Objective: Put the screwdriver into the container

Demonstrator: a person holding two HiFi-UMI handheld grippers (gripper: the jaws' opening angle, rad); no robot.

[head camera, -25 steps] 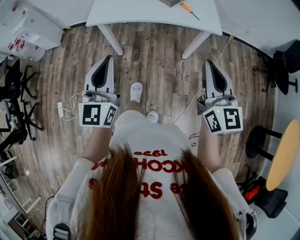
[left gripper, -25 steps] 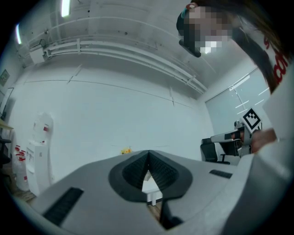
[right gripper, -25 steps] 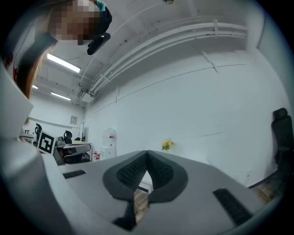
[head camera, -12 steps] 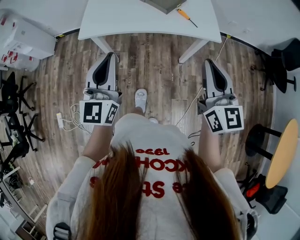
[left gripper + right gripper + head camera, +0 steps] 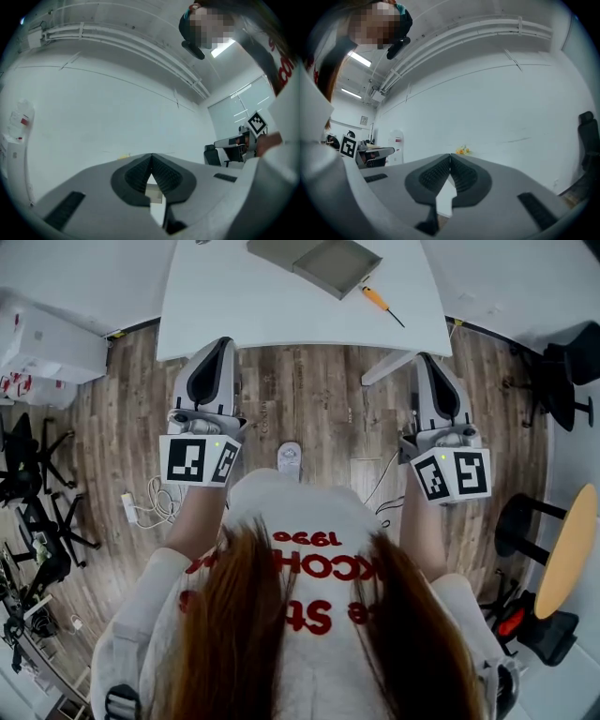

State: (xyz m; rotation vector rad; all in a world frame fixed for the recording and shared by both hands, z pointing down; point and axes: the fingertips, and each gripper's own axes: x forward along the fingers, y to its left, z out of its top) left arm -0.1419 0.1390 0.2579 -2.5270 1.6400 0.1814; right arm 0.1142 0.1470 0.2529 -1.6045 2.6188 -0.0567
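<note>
A screwdriver (image 5: 380,303) with an orange handle and dark shaft lies on the white table (image 5: 234,296), just right of a shallow grey container (image 5: 319,262) at the table's far side. My left gripper (image 5: 217,345) hangs shut at the table's near edge, left of centre, with nothing in it. My right gripper (image 5: 428,360) is shut and empty too, just off the table's near right corner. Both gripper views look up at a white wall; the left gripper's (image 5: 151,156) and the right gripper's (image 5: 450,156) pads meet at the tips.
Wooden floor lies under the table, with its white legs (image 5: 386,367) and a cable (image 5: 150,512). A black stool (image 5: 520,521) and a round yellow tabletop (image 5: 567,549) stand to the right, black office chairs (image 5: 28,493) to the left, white boxes (image 5: 47,343) at upper left.
The view has advanced toward the table: the table, container and screwdriver came further into view. Both grippers moved up to the table's near edge, still shut.
</note>
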